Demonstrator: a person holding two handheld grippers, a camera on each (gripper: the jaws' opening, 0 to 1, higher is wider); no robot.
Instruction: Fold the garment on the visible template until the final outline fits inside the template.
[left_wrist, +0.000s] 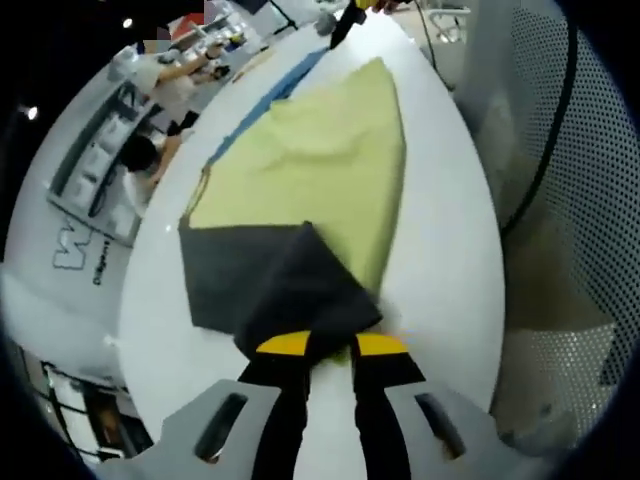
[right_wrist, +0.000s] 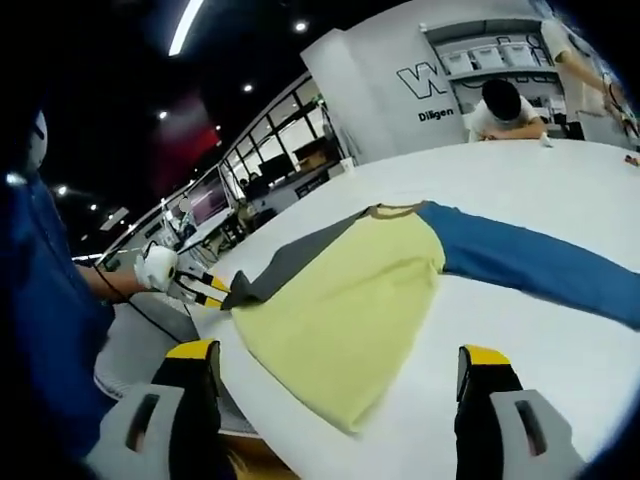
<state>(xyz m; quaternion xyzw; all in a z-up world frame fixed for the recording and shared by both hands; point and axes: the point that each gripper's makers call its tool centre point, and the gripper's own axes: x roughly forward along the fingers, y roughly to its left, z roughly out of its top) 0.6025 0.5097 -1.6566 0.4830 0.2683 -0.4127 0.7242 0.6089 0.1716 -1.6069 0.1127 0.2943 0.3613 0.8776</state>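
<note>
A long-sleeved shirt lies spread on the white table: pale yellow body, dark grey sleeve, blue sleeve at the far side. My left gripper is shut on the end of the grey sleeve, whose cloth is drawn up in a fold over the yellow body's near edge. In the right gripper view the yellow body, grey sleeve and blue sleeve lie ahead. The left gripper, held by a gloved hand, pinches the grey sleeve's tip. My right gripper is open, jaws wide apart, near the shirt's hem.
The table's rounded edge runs close on the right, beside a perforated grey panel. People lean at a white counter beyond the far edge. A blue-clad person stands at the left. Bare white tabletop surrounds the shirt.
</note>
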